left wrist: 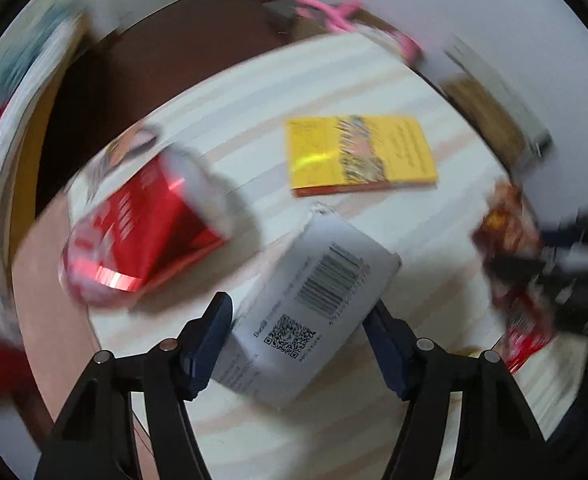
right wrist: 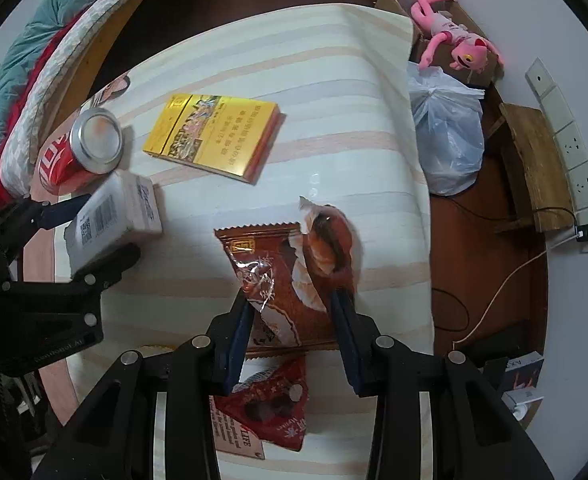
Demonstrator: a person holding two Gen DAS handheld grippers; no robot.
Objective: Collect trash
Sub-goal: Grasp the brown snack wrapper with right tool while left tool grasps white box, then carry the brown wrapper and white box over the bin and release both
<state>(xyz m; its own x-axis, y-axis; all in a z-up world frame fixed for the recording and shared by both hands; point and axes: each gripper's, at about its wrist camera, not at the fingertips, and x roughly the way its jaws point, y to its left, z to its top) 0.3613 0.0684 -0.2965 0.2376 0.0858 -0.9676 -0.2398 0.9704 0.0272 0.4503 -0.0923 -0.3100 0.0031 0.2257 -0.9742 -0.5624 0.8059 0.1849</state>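
My left gripper [left wrist: 300,312] is closed around a white carton with a barcode and QR code [left wrist: 314,304]; it also shows in the right wrist view [right wrist: 110,220], held between the left gripper's fingers. A red soda can [left wrist: 142,236] lies on its side to the left; it also shows in the right wrist view [right wrist: 78,148]. My right gripper [right wrist: 290,304] is closed on a brown snack wrapper [right wrist: 278,276]. A red wrapper [right wrist: 270,412] lies beneath it. A yellow box [right wrist: 214,136] lies flat on the striped table [right wrist: 334,120]; it also shows in the left wrist view [left wrist: 358,154].
A white plastic bag [right wrist: 446,136] sits on the floor right of the table. A pink plush toy [right wrist: 450,36] lies on a cardboard box. A wooden stool [right wrist: 534,168] and power strip [right wrist: 570,148] stand at the right. Bedding [right wrist: 34,60] lies at the left.
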